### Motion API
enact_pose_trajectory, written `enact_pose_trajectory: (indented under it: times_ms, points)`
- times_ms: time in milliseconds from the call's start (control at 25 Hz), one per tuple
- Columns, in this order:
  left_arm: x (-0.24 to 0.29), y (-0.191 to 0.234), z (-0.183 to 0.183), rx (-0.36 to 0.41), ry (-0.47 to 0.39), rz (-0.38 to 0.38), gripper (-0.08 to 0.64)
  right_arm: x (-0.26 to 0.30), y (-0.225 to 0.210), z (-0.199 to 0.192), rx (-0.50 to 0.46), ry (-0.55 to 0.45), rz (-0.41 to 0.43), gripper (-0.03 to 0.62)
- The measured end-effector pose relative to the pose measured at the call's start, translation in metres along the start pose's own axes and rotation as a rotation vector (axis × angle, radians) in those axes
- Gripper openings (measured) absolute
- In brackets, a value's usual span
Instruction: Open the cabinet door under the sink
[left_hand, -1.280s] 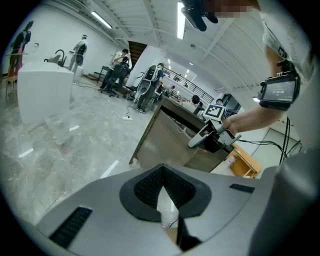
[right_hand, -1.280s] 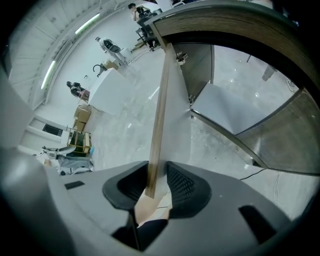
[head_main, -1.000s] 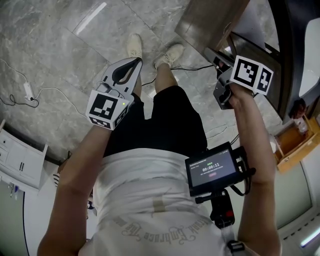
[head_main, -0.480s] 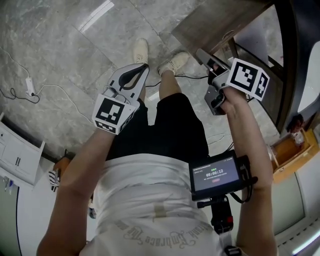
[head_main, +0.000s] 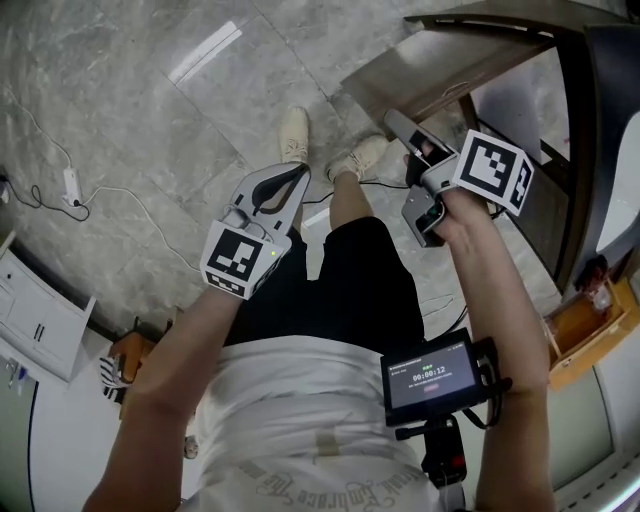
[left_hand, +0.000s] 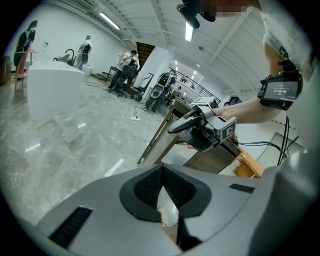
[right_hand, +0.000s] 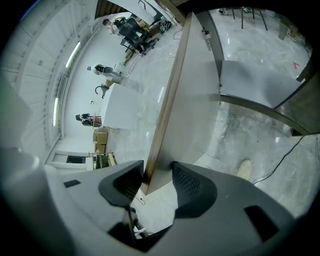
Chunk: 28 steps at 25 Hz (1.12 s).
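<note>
In the head view the cabinet door stands swung out over the grey floor at the far right. The cabinet behind it is dark and is cut by the right side of the frame, so its inside is hard to read. No handle can be made out on the door. The right gripper reaches to the near edge of the door, but there its own marker cube and the hand cover most of the meeting place.

The right gripper view shows it better. The brown free edge and the lower corner of the door stand between the two fingers. The fingers are apart and have just been opening. Whether either pad touches the panel cannot be told.

The left gripper is held to the left of the person's legs, well apart from the door. Its fingers are pressed together with nothing between them.
</note>
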<state>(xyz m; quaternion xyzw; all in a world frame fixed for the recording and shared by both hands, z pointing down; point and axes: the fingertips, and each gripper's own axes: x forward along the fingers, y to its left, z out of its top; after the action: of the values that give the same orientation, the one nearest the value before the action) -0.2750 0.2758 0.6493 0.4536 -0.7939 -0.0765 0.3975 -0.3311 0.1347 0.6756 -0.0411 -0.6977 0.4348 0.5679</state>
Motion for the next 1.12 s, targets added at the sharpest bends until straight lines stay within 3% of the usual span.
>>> enact_pose_trajectory:
  times_ms: [560,760,920,1000,1120]
  points:
    - [0.003,-0.003,-0.003,0.061,0.056,-0.081,0.011,0.042,0.056,0.044,-0.022,-0.166,0.180,0.199]
    - [0.001,-0.003,-0.011,0.113,0.080,-0.116,0.011,0.034,0.067,0.034,0.051,-0.253,0.349,0.198]
    - [0.002,-0.019,-0.018,0.168,0.104,-0.166,0.011,-0.001,0.069,0.019,0.045,-0.337,0.455,0.198]
    - [0.005,-0.032,-0.019,0.194,0.119,-0.195,0.011,-0.026,0.054,0.010,0.032,-0.382,0.445,0.185]
    - [0.011,-0.054,-0.015,0.241,0.131,-0.242,0.011,-0.072,0.025,-0.004,-0.055,-0.484,0.362,0.136]
